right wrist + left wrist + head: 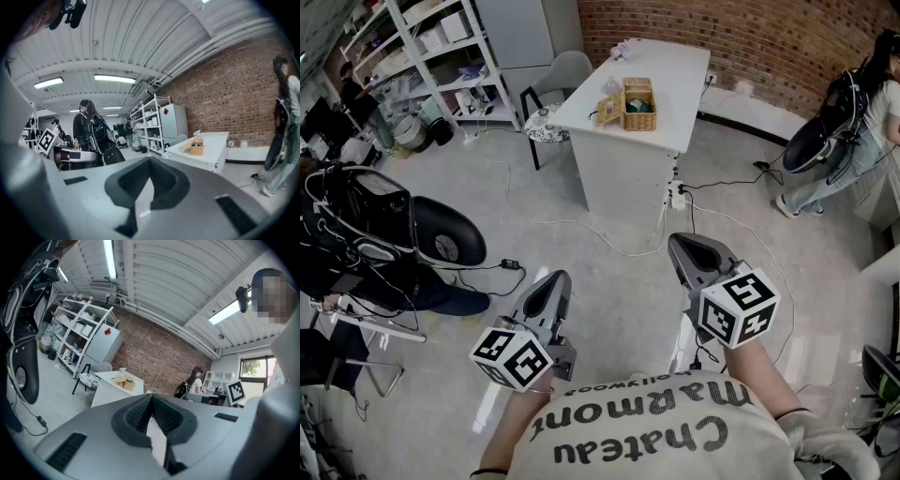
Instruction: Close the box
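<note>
Box (639,110) sitting on the white surface (680,84) across the room, well apart from both grippers.
Wicker-looking, it is standing near the surface's left edge in the head view, with a panel leaning out at its left side; whether that panel is the lid, and what is lying inside, is too small to tell. The left gripper (555,281) and the right gripper (682,246) are hanging over the floor (609,202), each clenched with its jaws together and nothing between them. The wearer's shirt (656,441) is showing "Chateau Marmont" upside down, with a smaller word beside it looking like "Hollywood" but partly lost at the collar. A person (853,141) standing at the right edge is being cut off by the frame.
</note>
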Demonstrator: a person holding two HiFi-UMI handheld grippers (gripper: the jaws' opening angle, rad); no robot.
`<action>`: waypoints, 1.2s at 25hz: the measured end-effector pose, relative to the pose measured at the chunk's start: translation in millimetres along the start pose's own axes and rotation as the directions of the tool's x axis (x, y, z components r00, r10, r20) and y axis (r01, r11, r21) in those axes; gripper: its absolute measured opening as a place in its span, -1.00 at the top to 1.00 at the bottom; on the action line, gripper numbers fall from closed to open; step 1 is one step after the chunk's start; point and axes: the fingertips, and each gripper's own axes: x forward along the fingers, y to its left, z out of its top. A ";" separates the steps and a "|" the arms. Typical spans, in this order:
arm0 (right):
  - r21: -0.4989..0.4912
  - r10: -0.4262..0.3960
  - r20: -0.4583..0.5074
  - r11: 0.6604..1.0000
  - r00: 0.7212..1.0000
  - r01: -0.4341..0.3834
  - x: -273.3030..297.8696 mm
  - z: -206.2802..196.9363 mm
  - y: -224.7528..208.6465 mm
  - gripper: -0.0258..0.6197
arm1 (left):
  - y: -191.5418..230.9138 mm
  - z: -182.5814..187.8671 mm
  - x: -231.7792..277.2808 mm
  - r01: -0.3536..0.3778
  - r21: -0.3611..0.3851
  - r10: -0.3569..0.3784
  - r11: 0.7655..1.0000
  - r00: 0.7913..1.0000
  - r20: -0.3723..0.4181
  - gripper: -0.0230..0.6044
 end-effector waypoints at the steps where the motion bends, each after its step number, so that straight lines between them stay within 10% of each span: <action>1: 0.001 0.002 0.003 1.000 1.000 -0.002 1.0 -1.6 -0.6 0.91 | 0.5 -1.2 0.4 -0.003 0.003 0.003 1.000 1.000 -0.002 0.92; 18: 0.075 -0.016 -0.042 0.997 0.999 0.020 66.7 -25.5 -27.2 0.91 | 56.4 -7.0 37.9 -0.004 -0.014 0.004 1.000 1.000 -0.011 0.92; 30: 0.115 -0.059 -0.014 0.992 0.998 0.061 193.8 25.7 -45.1 0.91 | 159.1 73.3 114.5 0.028 -0.024 -0.029 0.999 1.000 -0.003 0.92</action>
